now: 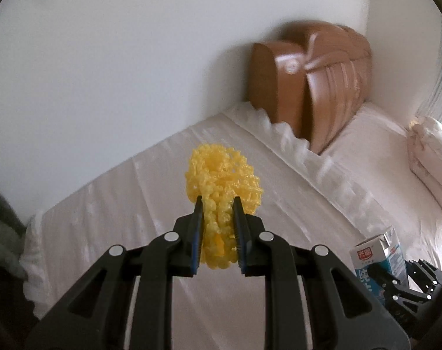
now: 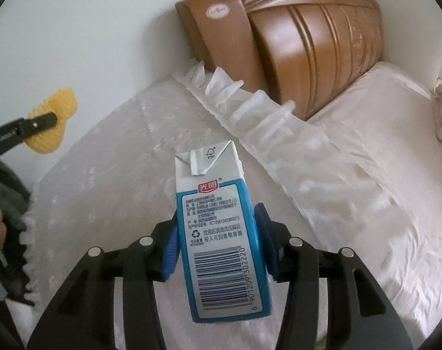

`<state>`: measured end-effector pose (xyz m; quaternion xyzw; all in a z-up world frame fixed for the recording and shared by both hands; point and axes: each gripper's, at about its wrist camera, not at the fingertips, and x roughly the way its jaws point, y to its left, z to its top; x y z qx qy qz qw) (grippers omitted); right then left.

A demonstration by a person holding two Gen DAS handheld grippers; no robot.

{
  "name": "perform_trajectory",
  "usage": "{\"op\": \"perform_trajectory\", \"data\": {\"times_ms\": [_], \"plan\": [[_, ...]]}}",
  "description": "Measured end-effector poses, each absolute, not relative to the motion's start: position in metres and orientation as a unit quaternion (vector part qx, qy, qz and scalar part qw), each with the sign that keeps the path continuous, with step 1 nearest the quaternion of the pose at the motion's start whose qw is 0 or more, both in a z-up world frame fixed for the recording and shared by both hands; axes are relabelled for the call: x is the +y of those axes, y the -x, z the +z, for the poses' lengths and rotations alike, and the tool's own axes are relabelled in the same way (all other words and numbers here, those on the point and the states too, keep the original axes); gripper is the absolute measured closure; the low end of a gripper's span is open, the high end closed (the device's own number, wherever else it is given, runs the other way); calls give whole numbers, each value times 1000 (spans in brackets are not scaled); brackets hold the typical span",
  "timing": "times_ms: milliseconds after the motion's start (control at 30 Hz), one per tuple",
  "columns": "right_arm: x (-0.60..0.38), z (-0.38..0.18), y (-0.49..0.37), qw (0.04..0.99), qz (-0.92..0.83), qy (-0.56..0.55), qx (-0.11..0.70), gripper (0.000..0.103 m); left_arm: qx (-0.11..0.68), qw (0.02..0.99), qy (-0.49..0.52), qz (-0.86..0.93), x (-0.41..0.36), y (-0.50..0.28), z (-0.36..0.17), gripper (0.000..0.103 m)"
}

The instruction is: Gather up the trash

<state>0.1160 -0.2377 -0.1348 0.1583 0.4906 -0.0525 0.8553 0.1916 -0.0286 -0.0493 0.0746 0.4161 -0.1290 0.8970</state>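
While the left claw [image 1: 218, 204] pinches yellow foam netting [image 1: 221, 180], the right claw [image 2: 216, 233] clamps a blue-and-white milk carton [image 2: 218, 233].

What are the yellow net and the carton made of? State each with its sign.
Yellow net: looks like soft foam mesh, matte; its open lattice squashes between the left gripper fingers.
Carton: probably coated paperboard, slightly glossy; folded, creased top flaps and printed barcode, held in the right gripper.

yellow foam net [image 1: 221, 186] – crumpled, held aloft | milk carton [image 2: 218, 233] – blue-white, gripped
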Motion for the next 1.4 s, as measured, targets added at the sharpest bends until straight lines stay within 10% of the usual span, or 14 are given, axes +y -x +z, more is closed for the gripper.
{"op": "perform_trajectory", "data": {"times_ms": [700, 933, 1167, 1267, 1400], "plan": [[-360, -122, 187, 813, -252, -249, 463, 55, 468, 727, -195, -463, -272, 95, -131, 81], [-389, -139, 218, 806, -263, -267, 458, 55, 478, 705, -235, -467, -303, 113, -159, 28], [-409, -165, 230, 799, -243, -280, 473, 53, 454, 738, -228, -443, -276, 107, -136, 10], [-405, -183, 220, 785, -252, -278, 494, 8, 451, 753, -221, -426, -257, 98, -126, 8], [-401, -196, 205, 762, -253, -288, 522, 5, 443, 776, -208, -397, -230, 83, -113, 8]]}}
